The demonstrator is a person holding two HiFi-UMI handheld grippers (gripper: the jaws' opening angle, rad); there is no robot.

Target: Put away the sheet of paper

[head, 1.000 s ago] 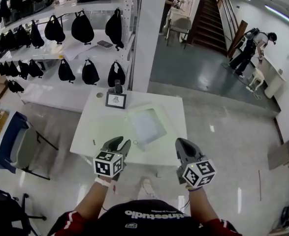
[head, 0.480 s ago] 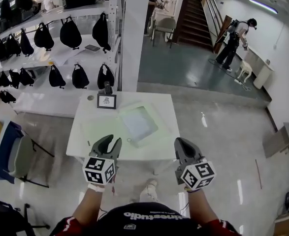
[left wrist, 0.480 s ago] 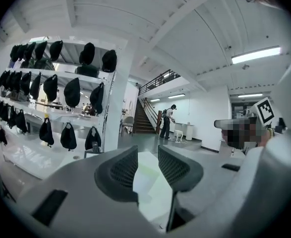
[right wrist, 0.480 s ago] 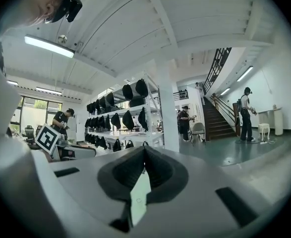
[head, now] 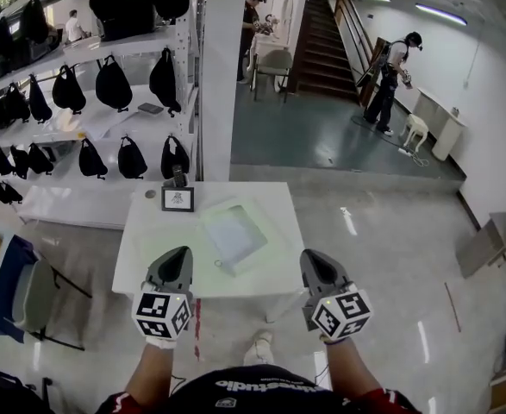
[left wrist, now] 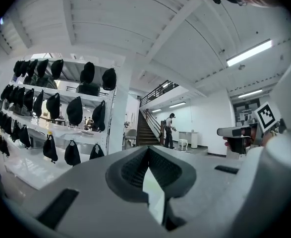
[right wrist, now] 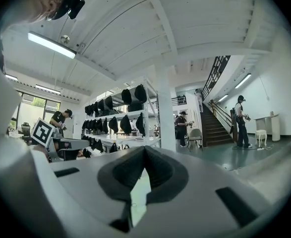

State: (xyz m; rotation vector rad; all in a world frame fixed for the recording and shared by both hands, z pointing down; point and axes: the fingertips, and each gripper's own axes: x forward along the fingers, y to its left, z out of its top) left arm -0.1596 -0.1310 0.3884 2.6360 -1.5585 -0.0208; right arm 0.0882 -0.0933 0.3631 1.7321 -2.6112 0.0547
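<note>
A white sheet of paper (head: 234,228) lies on a pale green sleeve (head: 265,247) on the white table (head: 235,287). Both grippers hang level over the table's near edge, apart from the paper. My left gripper (head: 179,254) has just been closing and is now shut with nothing between its jaws. My right gripper (head: 311,259) is shut and empty too. The left gripper view shows my left gripper (left wrist: 147,150) with its pads together, and the right gripper (left wrist: 237,132) off to the side. The right gripper view shows my right gripper (right wrist: 145,150) with its pads together as well.
A small framed card (head: 177,198) stands at the table's far left. Behind it are shelves hung with black bags (head: 115,84) and a white pillar (head: 218,76). A blue chair (head: 11,291) stands to the left. People stand far off by the stairs (head: 321,50).
The left gripper's jaws have gone from open to shut, empty. Both grippers have risen and drawn back to the table's near edge.
</note>
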